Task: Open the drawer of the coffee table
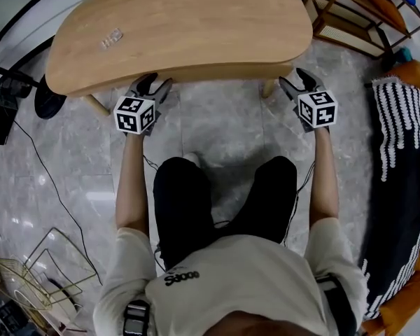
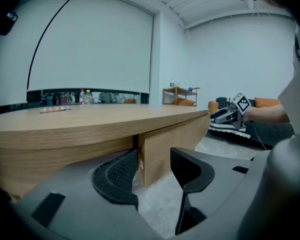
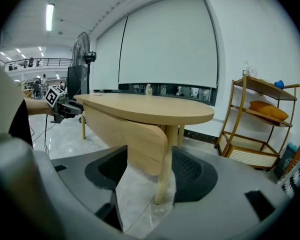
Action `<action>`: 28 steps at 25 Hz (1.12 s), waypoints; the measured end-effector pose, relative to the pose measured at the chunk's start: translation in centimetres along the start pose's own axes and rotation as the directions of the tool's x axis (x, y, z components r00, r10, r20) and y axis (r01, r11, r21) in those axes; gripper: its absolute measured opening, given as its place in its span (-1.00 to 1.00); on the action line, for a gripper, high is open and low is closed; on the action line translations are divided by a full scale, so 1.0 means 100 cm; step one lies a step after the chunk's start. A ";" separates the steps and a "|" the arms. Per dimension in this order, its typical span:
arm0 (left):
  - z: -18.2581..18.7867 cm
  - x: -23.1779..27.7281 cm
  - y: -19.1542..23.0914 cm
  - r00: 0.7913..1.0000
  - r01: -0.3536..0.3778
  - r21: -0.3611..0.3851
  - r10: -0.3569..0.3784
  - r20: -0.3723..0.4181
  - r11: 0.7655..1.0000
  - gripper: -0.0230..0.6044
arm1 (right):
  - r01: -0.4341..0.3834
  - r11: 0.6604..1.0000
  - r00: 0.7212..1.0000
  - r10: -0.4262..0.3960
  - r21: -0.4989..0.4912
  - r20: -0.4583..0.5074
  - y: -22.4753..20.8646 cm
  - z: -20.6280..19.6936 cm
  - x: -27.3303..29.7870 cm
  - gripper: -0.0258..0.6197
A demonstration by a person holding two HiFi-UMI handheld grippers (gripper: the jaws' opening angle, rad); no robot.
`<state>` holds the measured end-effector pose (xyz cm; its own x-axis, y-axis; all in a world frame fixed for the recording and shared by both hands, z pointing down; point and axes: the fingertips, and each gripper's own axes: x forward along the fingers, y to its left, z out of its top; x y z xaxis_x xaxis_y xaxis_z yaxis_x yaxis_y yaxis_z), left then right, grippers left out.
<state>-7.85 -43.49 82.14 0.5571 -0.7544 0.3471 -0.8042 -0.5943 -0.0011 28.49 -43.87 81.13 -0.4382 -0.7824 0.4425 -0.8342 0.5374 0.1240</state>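
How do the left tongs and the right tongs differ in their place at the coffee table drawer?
The left tongs face the drawer front's left end, where a dark seam parts it from the apron; the right tongs face its rounded right end. A table leg stands beyond the right tongs, none beyond the left tongs. Both are open and empty.

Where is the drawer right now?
In the head view, the drawer runs under the table's near edge, top centre, between the left gripper and the right gripper, whose open jaws face its ends.
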 end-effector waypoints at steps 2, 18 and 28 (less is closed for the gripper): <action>0.003 0.007 -0.002 1.000 0.015 0.008 -0.015 0.002 1.000 -0.23 | -0.014 1.000 1.000 0.014 0.001 -0.001 0.000 0.003 0.007 -0.14; 0.001 0.004 -0.009 1.000 -0.006 -0.014 0.006 -0.012 1.000 -0.34 | 0.061 0.997 0.998 -0.062 0.054 0.023 -0.003 0.001 0.005 -0.32; -0.007 -0.021 -0.031 1.000 -0.004 -0.043 0.003 -0.024 0.999 -0.35 | 0.052 0.997 0.998 -0.053 0.061 0.026 0.013 -0.010 -0.022 -0.32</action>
<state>-6.67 -39.89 82.12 0.5497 -0.7490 0.3699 -0.8144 -0.5791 0.0378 28.68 -41.09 81.18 -0.4015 -0.8178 0.4122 -0.8746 0.4760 0.0925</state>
